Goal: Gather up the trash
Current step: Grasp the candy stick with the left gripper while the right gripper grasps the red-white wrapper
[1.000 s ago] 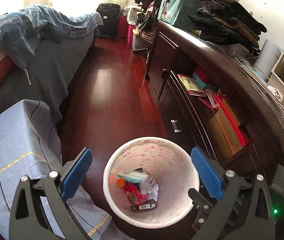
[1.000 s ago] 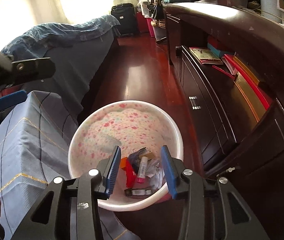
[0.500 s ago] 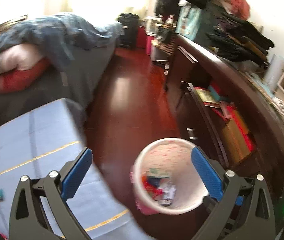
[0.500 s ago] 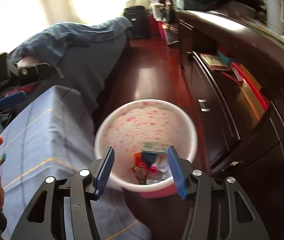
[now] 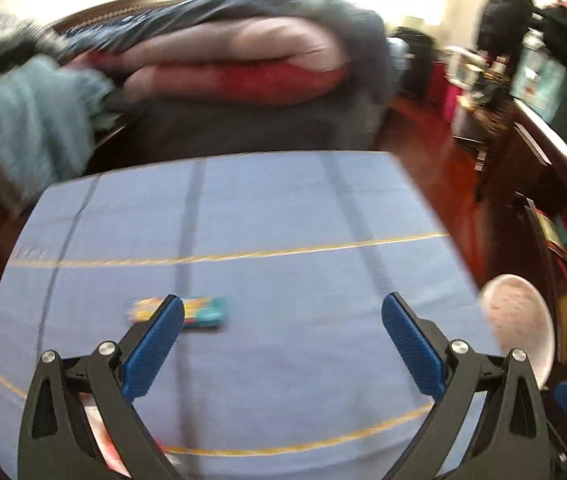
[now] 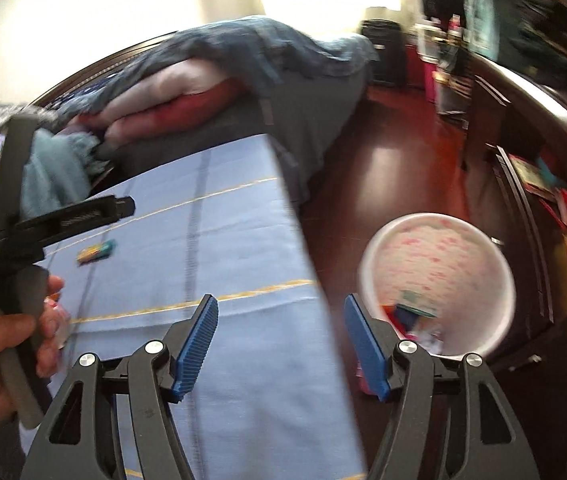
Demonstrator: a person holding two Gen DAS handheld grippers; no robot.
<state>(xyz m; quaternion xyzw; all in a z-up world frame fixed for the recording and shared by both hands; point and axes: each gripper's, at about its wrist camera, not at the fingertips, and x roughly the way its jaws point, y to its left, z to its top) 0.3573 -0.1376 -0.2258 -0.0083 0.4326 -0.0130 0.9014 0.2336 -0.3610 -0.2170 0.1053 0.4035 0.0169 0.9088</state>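
The wrapper, teal and yellow, lies flat on the blue cloth. Left gripper and right gripper: jaws apart, empty. Only the right view shows the litter inside the bin, right of the cloth.

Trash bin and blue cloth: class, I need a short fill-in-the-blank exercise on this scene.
1. The colourful wrapper lies on the ____ cloth.
2. The trash bin stands on the ____.
3. The left gripper has its jaws ____.
4. The right gripper holds ____.

Missing words: blue; floor; open; nothing
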